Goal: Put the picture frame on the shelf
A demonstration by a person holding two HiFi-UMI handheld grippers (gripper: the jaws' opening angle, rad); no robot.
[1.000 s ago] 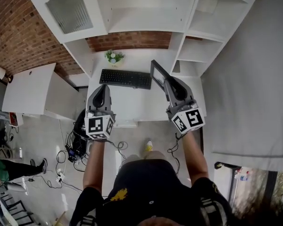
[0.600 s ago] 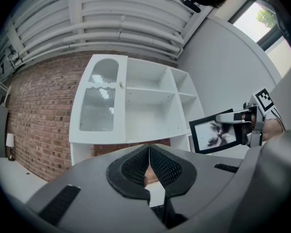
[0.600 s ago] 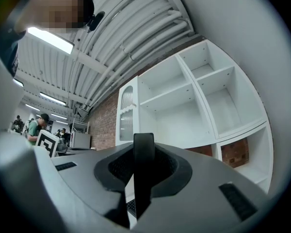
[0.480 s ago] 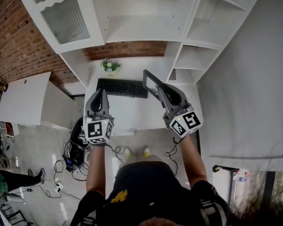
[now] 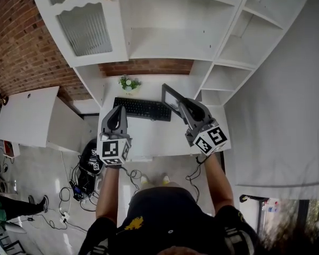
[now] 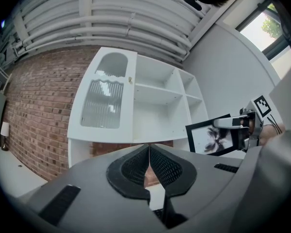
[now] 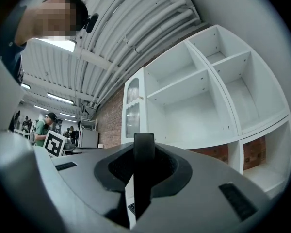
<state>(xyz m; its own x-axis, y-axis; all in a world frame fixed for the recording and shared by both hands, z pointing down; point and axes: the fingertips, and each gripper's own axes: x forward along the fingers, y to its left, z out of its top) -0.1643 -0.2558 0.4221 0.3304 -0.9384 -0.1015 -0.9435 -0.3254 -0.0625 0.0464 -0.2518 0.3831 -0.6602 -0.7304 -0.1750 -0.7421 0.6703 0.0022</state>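
A black picture frame (image 5: 170,96) with a dark plant print stands on edge in the air above the white desk (image 5: 149,134), and my right gripper (image 5: 182,105) is shut on its edge. The left gripper view shows the frame (image 6: 214,137) from the front, held by the right gripper (image 6: 242,128). In the right gripper view the frame's black edge (image 7: 143,164) sits upright between the jaws of the right gripper (image 7: 144,154). The white shelf unit (image 5: 170,36) with bare compartments rises behind the desk. My left gripper (image 5: 117,110) hovers shut and empty at the desk's left; its pads (image 6: 149,152) meet.
On the desk lie a black keyboard (image 5: 143,109) and a small potted plant (image 5: 128,82). A glass-fronted cabinet door (image 5: 87,25) is at the shelf's left, against a brick wall (image 5: 21,47). A white side table (image 5: 29,116) stands left. Cables (image 5: 77,187) trail on the floor.
The right gripper, still holding the frame, has drifted slightly left and nearer the shelf unit. The left gripper has barely moved. More of the shelf now shows in the head view.
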